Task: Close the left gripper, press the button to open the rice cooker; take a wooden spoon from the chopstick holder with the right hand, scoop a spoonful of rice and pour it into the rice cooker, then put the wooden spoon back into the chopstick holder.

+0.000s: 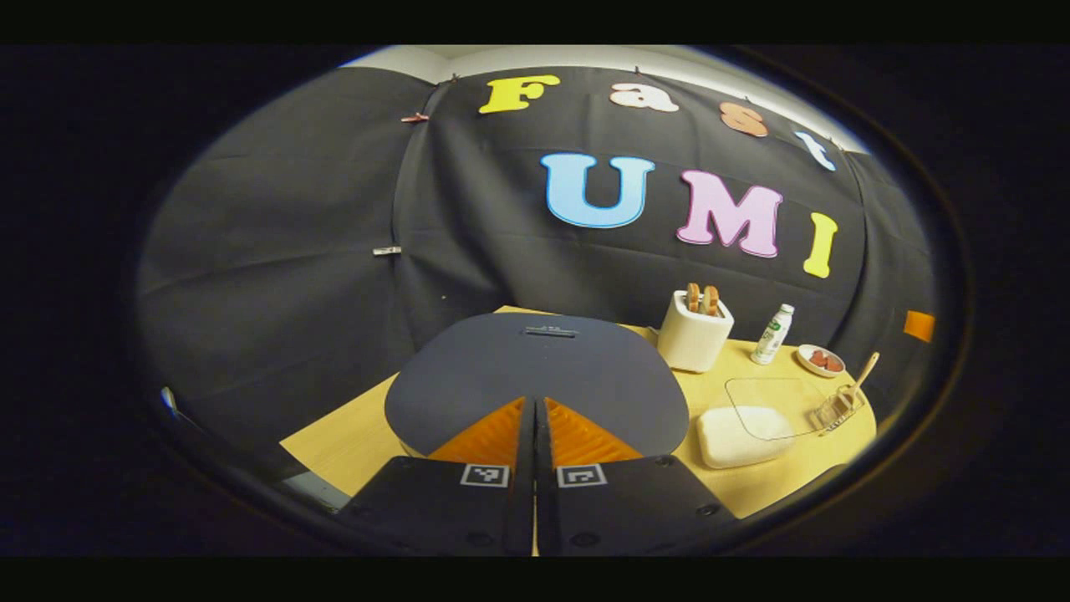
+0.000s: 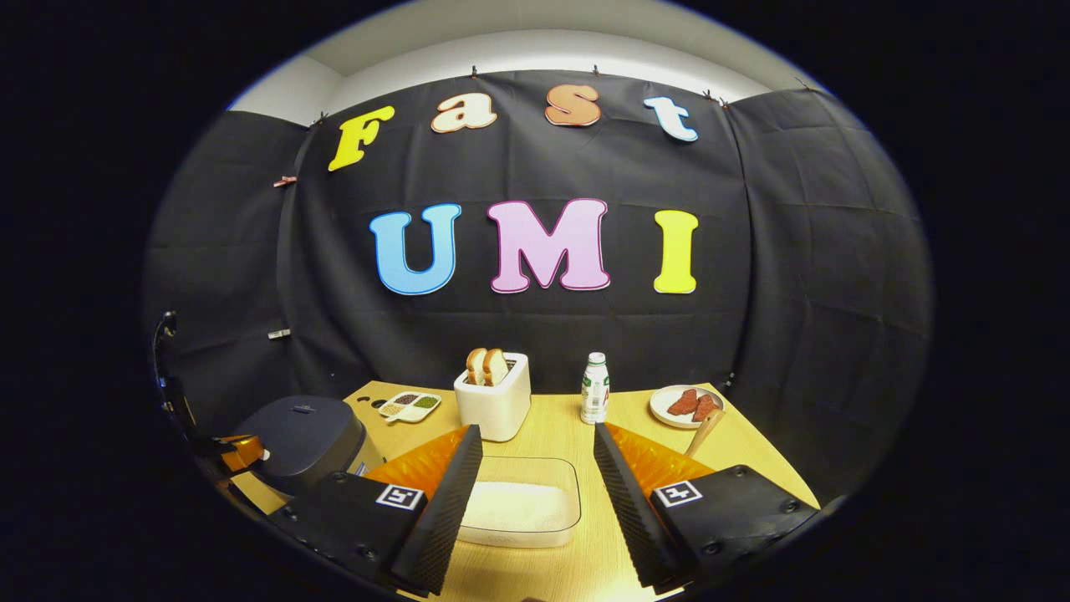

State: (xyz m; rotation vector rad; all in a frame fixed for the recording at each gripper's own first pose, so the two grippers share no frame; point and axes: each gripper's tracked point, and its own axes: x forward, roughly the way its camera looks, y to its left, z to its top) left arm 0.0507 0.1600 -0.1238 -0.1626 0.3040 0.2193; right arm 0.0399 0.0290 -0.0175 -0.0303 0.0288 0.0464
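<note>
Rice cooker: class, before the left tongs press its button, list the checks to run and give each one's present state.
1. Left tongs shut: ok, fingers together.
2. Left tongs lined up over the rice cooker: ok, its dark lid lies straight ahead.
3. Lid down, waiting for the press: ok.
4. Button located: cannot tell, no button is plain on the lid.
5. Right tongs open for the wooden spoon: ok, fingers wide apart.
6. Rice container filled: ok, white rice inside.
</note>
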